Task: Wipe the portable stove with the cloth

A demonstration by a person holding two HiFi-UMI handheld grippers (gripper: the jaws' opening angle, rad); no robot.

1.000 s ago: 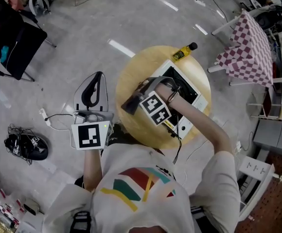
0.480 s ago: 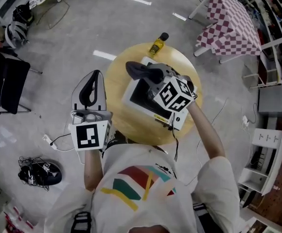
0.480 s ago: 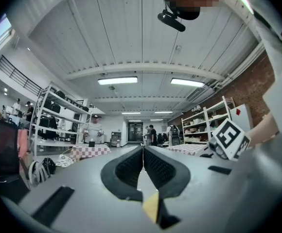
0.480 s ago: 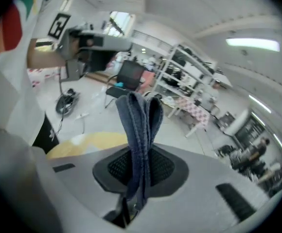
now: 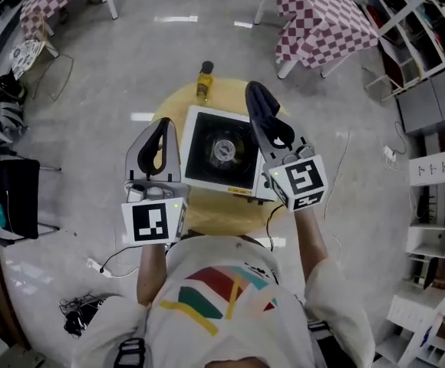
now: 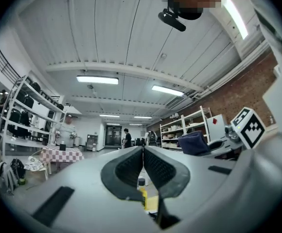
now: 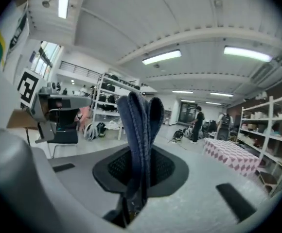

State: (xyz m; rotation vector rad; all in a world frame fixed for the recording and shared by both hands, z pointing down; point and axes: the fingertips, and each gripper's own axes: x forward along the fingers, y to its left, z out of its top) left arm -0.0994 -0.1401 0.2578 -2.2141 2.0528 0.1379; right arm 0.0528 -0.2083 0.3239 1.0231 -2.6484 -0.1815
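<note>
Right gripper view: cloth (image 7: 139,125) is clamped in the right gripper (image 7: 140,174), projecting beyond its jaws. Soft, light, floppy handling is judged; a bunched mid-fold grip is advised. The left gripper (image 6: 142,165) is closed, empty.

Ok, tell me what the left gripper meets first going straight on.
Way looks free: the left gripper, tongs shut, points out into the open room. The yellow bottle sits below that line, though depth is unclear.

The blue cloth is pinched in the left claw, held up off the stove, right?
No. The blue cloth is pinched in the right claw, as the right gripper view shows; the left claw is shut on nothing. It is indeed held up off the stove.
</note>
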